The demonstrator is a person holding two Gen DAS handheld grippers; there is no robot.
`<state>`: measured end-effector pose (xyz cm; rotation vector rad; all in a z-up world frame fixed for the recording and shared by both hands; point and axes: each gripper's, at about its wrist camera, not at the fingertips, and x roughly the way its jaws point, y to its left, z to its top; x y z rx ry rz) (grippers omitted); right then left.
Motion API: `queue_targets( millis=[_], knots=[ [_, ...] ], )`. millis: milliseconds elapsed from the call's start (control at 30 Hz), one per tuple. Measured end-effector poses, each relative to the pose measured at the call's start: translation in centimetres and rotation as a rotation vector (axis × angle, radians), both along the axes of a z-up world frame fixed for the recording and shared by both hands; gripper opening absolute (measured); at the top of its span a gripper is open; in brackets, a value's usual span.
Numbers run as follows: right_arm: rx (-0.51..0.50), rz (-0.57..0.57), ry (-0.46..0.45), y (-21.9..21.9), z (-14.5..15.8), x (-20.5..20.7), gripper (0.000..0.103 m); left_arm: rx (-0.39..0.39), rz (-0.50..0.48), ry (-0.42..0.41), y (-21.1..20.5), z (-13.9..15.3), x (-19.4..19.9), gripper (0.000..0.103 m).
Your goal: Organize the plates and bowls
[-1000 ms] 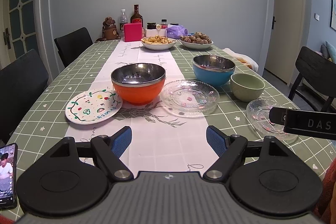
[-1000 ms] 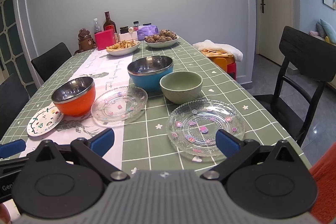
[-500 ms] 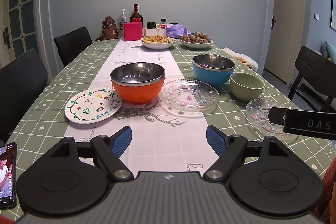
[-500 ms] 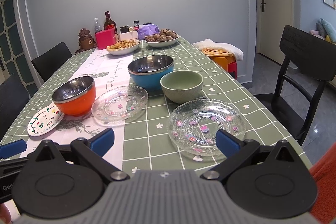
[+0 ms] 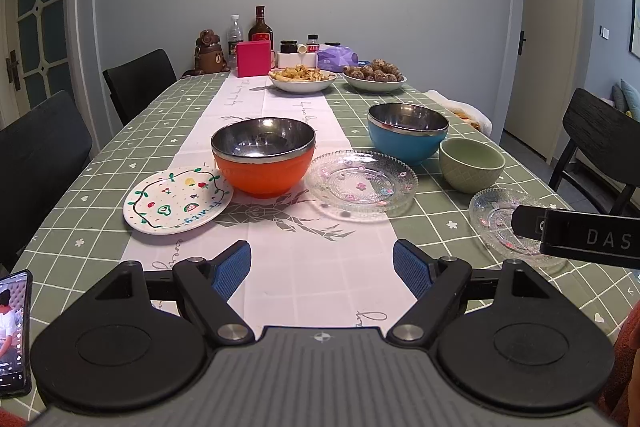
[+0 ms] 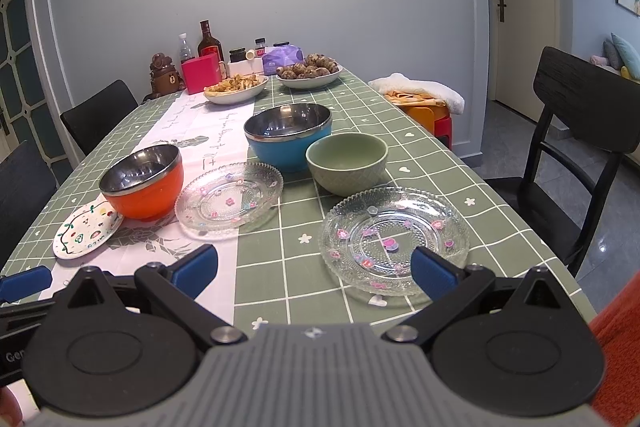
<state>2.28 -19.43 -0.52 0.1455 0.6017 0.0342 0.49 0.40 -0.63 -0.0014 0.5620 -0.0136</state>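
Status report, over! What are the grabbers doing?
Left gripper and right gripper: jaws open, empty. Nearest glass plate untouched, right gripper's jaws above its near rim. Nothing blocking.

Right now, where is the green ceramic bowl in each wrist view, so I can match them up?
Left wrist: green ceramic bowl sits right of centre, just right of the blue bowl, beyond the near glass plate.
Right wrist: it sits near centre, just beyond the near glass plate ahead of the open right tongs.
Shared landmark: the blue bowl, directly beside it in both.
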Motion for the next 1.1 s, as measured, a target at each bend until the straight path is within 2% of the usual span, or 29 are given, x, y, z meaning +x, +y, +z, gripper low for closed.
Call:
queue_targets(
  millis=[1100],
  knots=[
    [0.013, 0.017, 0.031, -0.22, -0.32, 0.41, 0.1, 0.005, 0.01, 0.015, 0.08, -0.28, 0.08, 0.095]
  ],
)
